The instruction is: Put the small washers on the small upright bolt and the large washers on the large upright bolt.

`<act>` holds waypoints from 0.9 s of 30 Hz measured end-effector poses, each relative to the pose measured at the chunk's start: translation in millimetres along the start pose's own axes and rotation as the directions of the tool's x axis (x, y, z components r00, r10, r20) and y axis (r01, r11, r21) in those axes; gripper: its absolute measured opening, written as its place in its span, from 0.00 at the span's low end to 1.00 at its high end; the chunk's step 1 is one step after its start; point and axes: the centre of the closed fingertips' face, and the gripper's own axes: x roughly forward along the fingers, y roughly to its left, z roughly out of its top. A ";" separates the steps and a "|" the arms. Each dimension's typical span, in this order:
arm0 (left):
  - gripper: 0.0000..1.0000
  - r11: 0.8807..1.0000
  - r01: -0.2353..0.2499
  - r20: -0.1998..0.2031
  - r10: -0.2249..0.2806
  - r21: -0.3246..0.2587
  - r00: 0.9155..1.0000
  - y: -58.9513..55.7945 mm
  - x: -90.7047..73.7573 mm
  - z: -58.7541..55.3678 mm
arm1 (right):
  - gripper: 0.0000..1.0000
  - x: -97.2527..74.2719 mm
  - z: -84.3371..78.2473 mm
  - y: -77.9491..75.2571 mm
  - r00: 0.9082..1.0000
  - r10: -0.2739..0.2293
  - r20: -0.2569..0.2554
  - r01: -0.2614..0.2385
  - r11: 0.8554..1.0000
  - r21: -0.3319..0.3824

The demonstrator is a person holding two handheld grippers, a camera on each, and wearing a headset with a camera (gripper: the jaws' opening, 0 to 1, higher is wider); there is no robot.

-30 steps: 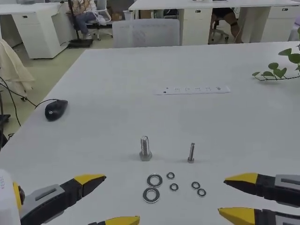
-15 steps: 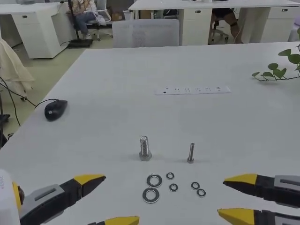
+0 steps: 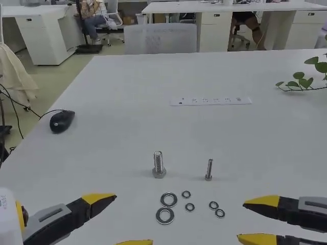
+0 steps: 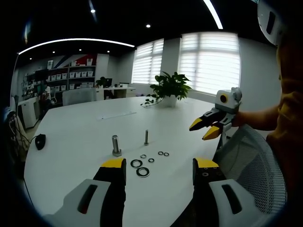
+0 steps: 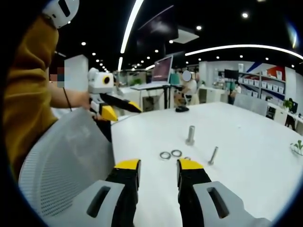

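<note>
On the white table (image 3: 127,92) stand a large upright bolt (image 3: 158,164) and, to its right, a small upright bolt (image 3: 209,170). Two large washers (image 3: 167,206) lie flat just in front of the large bolt. Several small washers (image 3: 213,205) are scattered to their right. My left gripper (image 3: 120,222) is open at the near left, short of the washers, with nothing between its yellow-tipped jaws. The right gripper (image 3: 244,222) is open at the near right, just as bare. The left gripper view has the bolts (image 4: 116,145) and washers (image 4: 142,171) beyond its jaws (image 4: 158,165).
A black mouse (image 3: 62,121) on a cable lies at the far left. A white power strip (image 3: 210,101) lies across the middle and a leafy plant (image 3: 301,81) at the right edge. A grey mesh chair back (image 5: 66,156) stands at the near table edge.
The head camera has tipped slightly, so the whole picture shifts. Both grippers stay open and nearly still; bolts and washers lie as before.
</note>
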 end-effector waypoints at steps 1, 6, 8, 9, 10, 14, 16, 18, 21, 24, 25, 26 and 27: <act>0.56 1.000 0.001 -0.001 -0.001 -0.001 1.000 -0.2 0.1 -0.2 | 0.32 0.0 -0.2 0.1 1.000 0.001 -0.001 -0.001 1.000 0.000; 0.56 1.000 0.007 -0.007 -0.007 0.001 1.000 -1.3 0.4 -1.2 | 0.32 -0.7 1.2 -0.2 1.000 -0.002 0.005 0.002 1.000 0.003; 0.56 1.000 0.007 -0.007 -0.007 -0.001 1.000 -0.9 0.5 -1.3 | 0.32 -1.9 2.3 -1.9 1.000 -0.001 0.014 0.001 1.000 0.011; 0.56 1.000 0.007 -0.007 -0.007 -0.001 1.000 -1.0 0.4 -1.4 | 0.32 -2.1 1.9 -2.9 1.000 -0.003 0.012 0.003 1.000 0.011; 0.56 1.000 0.007 -0.008 -0.007 0.000 1.000 -1.3 0.5 -1.4 | 0.32 -2.5 1.0 -4.9 1.000 -0.006 0.008 0.006 1.000 0.013; 0.55 1.000 0.008 -0.014 -0.008 0.003 1.000 -1.5 0.8 -1.5 | 0.32 -1.6 -4.0 -11.4 1.000 -0.005 -0.019 0.006 1.000 0.003; 0.55 1.000 0.009 -0.015 -0.009 0.003 1.000 -1.3 1.2 -1.3 | 0.32 -1.0 -5.1 -15.4 1.000 -0.008 -0.025 0.008 1.000 0.000; 0.55 1.000 0.009 -0.022 -0.009 0.004 1.000 -1.1 1.7 -2.1 | 0.32 -0.1 -8.0 -19.6 0.999 -0.013 -0.044 0.013 1.000 -0.008; 0.55 1.000 0.009 -0.024 -0.008 0.008 1.000 -1.2 2.1 -1.7 | 0.32 2.1 -16.9 -31.4 0.995 -0.040 -0.093 0.038 0.999 -0.018; 0.55 1.000 0.010 -0.024 -0.010 0.011 1.000 -1.2 3.0 0.0 | 0.32 6.8 -26.9 -39.0 0.989 -0.030 -0.146 0.026 0.999 -0.029; 0.55 1.000 0.011 -0.024 -0.011 0.012 1.000 -1.2 3.2 0.6 | 0.32 8.1 -27.7 -40.6 0.988 -0.029 -0.149 0.025 0.999 -0.032; 0.55 1.000 0.012 -0.021 -0.011 0.013 1.000 -1.0 3.6 1.7 | 0.32 9.5 -28.3 -41.9 0.988 -0.026 -0.151 0.021 0.999 -0.032; 0.55 1.000 0.011 -0.019 -0.010 0.013 1.000 -1.0 4.1 2.8 | 0.32 11.6 -30.5 -43.0 0.986 -0.017 -0.164 0.013 1.000 -0.028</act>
